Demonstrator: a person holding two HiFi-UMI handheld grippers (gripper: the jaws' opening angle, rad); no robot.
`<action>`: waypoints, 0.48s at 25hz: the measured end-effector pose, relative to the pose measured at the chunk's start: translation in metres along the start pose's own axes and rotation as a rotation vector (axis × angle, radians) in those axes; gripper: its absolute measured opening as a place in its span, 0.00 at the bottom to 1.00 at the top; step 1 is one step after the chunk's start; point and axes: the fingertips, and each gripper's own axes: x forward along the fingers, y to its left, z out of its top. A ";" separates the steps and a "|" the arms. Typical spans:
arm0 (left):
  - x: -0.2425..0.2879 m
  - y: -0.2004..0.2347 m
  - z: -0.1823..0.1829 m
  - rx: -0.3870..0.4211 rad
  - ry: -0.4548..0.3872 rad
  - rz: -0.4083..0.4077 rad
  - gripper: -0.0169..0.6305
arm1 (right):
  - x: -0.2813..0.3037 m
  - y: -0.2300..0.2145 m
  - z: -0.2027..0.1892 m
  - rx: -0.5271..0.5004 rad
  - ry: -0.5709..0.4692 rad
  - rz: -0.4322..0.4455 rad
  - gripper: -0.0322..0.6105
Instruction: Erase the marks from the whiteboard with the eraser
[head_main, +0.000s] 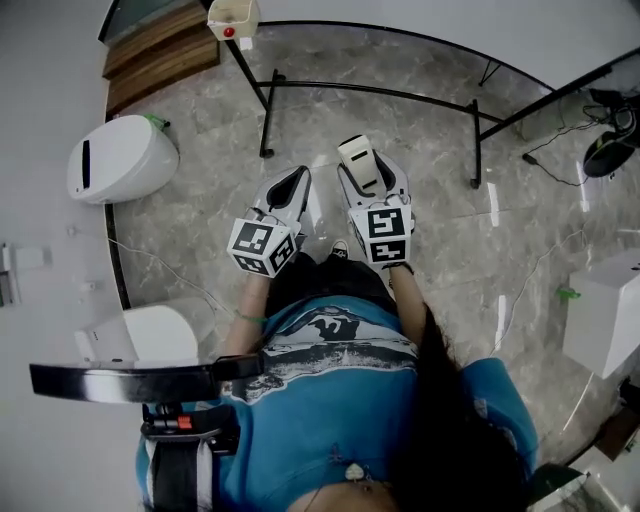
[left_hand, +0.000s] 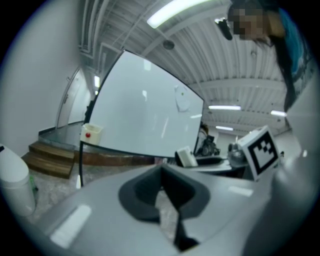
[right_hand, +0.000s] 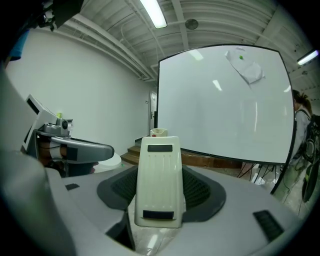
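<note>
A cream eraser (right_hand: 159, 183) is clamped between the jaws of my right gripper (right_hand: 159, 197) and sticks out past them; it also shows as the eraser (head_main: 358, 160) in the head view. The whiteboard (right_hand: 225, 100) stands ahead on a black frame, apart from the eraser. Its surface looks mostly blank, with a pale crumpled patch and green dot (right_hand: 245, 67) near the top right. My left gripper (left_hand: 162, 175) is shut with nothing in it, held beside the right gripper (head_main: 365, 180). From the left gripper view the whiteboard (left_hand: 145, 115) is further off.
A small white box with a red dot (head_main: 232, 20) hangs at the board's left end. The stand's black legs (head_main: 268, 110) reach over the marble floor. A white rounded unit (head_main: 120, 158) and wooden steps (head_main: 160, 50) are left; cables and a white box (head_main: 605, 310) lie right.
</note>
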 end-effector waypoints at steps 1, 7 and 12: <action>-0.005 0.002 -0.003 -0.004 0.000 0.008 0.03 | -0.001 0.006 -0.001 0.000 0.002 0.008 0.46; -0.028 0.001 -0.016 -0.017 0.017 0.039 0.03 | -0.006 0.023 -0.011 0.027 0.030 0.047 0.46; -0.070 0.021 -0.019 -0.026 0.011 0.071 0.03 | -0.004 0.063 -0.009 0.041 0.036 0.070 0.46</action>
